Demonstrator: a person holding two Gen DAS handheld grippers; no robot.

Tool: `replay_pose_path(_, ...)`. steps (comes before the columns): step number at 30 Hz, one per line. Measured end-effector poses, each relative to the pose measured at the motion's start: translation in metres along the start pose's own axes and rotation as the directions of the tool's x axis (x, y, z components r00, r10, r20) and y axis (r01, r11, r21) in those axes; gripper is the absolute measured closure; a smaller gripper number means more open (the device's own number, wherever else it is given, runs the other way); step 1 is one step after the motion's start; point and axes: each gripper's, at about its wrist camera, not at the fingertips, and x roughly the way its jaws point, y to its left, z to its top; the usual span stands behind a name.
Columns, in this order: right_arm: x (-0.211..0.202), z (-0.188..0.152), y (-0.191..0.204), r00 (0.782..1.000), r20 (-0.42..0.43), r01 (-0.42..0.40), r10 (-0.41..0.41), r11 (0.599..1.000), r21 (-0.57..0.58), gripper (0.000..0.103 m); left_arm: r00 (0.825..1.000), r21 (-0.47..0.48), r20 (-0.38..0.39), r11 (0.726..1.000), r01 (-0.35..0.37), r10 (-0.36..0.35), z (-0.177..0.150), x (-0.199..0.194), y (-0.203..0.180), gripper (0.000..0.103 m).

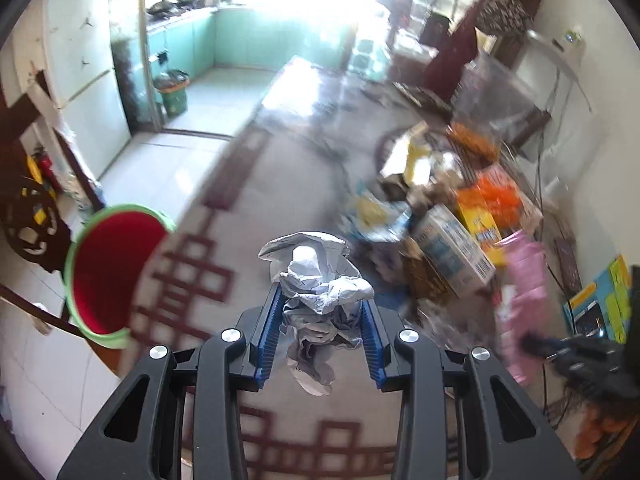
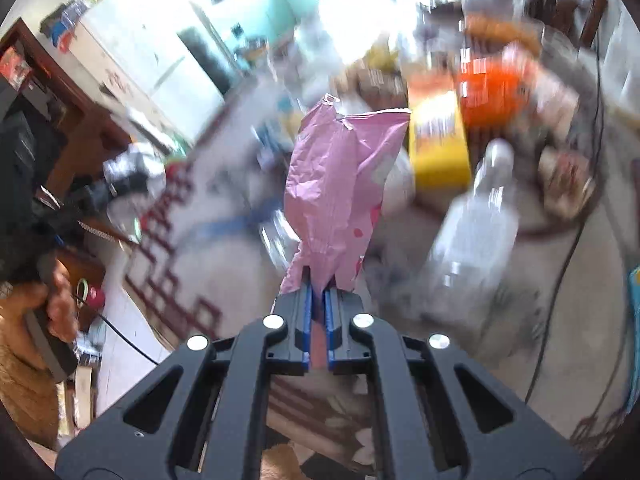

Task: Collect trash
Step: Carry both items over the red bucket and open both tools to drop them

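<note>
A crumpled wad of white paper (image 1: 316, 268) sits between the blue pads of my left gripper (image 1: 321, 294), which is shut on it above the patterned floor. A red bucket with a green rim (image 1: 108, 272) stands to the left of it, mouth toward the camera. My right gripper (image 2: 319, 288) is shut on the bottom edge of a pink plastic wrapper (image 2: 340, 184), which stands up from the pads. In the left wrist view the same pink wrapper (image 1: 524, 280) shows blurred at the right.
A heap of litter lies on the floor ahead: a clear plastic bottle (image 2: 472, 232), a yellow box (image 2: 440, 148), orange packaging (image 2: 492, 92) and a white carton (image 1: 452, 252). Cables run along the right wall. A hand (image 2: 56, 308) holds the left gripper's handle.
</note>
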Motion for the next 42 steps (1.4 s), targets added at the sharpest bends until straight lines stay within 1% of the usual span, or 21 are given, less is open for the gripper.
replay_pose_path(4,-0.029,0.023,0.033,0.995,0.099,-0.021,0.024,0.999,-0.032,0.097,0.997,-0.022,0.047,0.998,-0.055,0.056,0.017,-0.017,0.037,0.069)
replay_pose_path(5,-0.031,0.031,0.049,0.993,0.116,-0.029,0.035,0.998,-0.054,0.097,0.996,-0.027,0.056,0.997,-0.065,0.067,0.021,-0.019,0.046,0.069)
replay_pose_path(7,-0.030,0.039,0.068,0.991,0.123,-0.048,0.058,0.995,-0.085,0.097,0.994,-0.043,0.067,0.996,-0.079,0.082,0.027,-0.023,0.065,0.069)
replay_pose_path(8,-0.031,0.044,0.071,0.990,0.125,-0.057,0.069,0.994,-0.096,0.097,0.994,-0.051,0.069,0.995,-0.084,0.087,0.029,-0.023,0.073,0.069)
replay_pose_path(9,-0.025,0.050,0.084,0.989,0.124,-0.069,0.082,0.991,-0.111,0.097,0.993,-0.062,0.069,0.994,-0.092,0.096,0.032,-0.023,0.085,0.069)
replay_pose_path(14,0.013,0.068,0.133,0.989,0.073,-0.115,0.129,0.979,-0.167,0.097,0.990,-0.105,0.054,0.987,-0.124,0.130,0.036,-0.016,0.130,0.068)
replay_pose_path(15,0.029,0.073,0.146,0.989,0.048,-0.130,0.140,0.975,-0.178,0.097,0.989,-0.119,0.046,0.983,-0.137,0.143,0.035,-0.014,0.144,0.068)
replay_pose_path(16,0.035,0.075,0.150,0.988,0.033,-0.140,0.148,0.973,-0.181,0.097,0.988,-0.130,0.040,0.981,-0.146,0.152,0.034,-0.012,0.153,0.068)
replay_pose_path(18,0.064,0.081,0.168,0.986,-0.016,-0.165,0.165,0.968,-0.188,0.097,0.985,-0.152,0.026,0.975,-0.163,0.169,0.033,-0.008,0.173,0.068)
replay_pose_path(19,0.071,0.083,0.175,0.985,-0.032,-0.174,0.171,0.966,-0.191,0.097,0.983,-0.167,0.016,0.970,-0.176,0.181,0.033,-0.006,0.186,0.068)
replay_pose_path(22,0.109,0.087,0.203,0.981,-0.095,-0.187,0.170,0.959,-0.213,0.097,0.979,-0.200,-0.004,0.959,-0.202,0.205,0.034,0.001,0.215,0.068)
replay_pose_path(24,0.126,0.089,0.218,0.975,-0.128,-0.205,0.181,0.956,-0.212,0.097,0.975,-0.219,-0.019,0.951,-0.219,0.220,0.034,0.006,0.234,0.068)
replay_pose_path(27,0.152,0.093,0.235,0.966,-0.170,-0.226,0.192,0.951,-0.209,0.097,0.973,-0.238,-0.037,0.944,-0.229,0.227,0.035,0.013,0.253,0.068)
replay_pose_path(31,0.176,0.097,0.255,0.956,-0.217,-0.240,0.196,0.949,-0.202,0.097,0.973,-0.252,-0.059,0.940,-0.230,0.222,0.035,0.024,0.274,0.068)
replay_pose_path(38,0.192,0.100,0.272,0.951,-0.246,-0.239,0.186,0.948,-0.208,0.097,0.973,-0.251,-0.086,0.940,-0.230,0.215,0.037,0.039,0.292,0.068)
replay_pose_path(42,0.195,0.103,0.275,0.950,-0.240,-0.248,0.199,0.949,-0.196,0.093,0.971,-0.241,-0.093,0.942,-0.235,0.219,0.039,0.044,0.295,0.068)
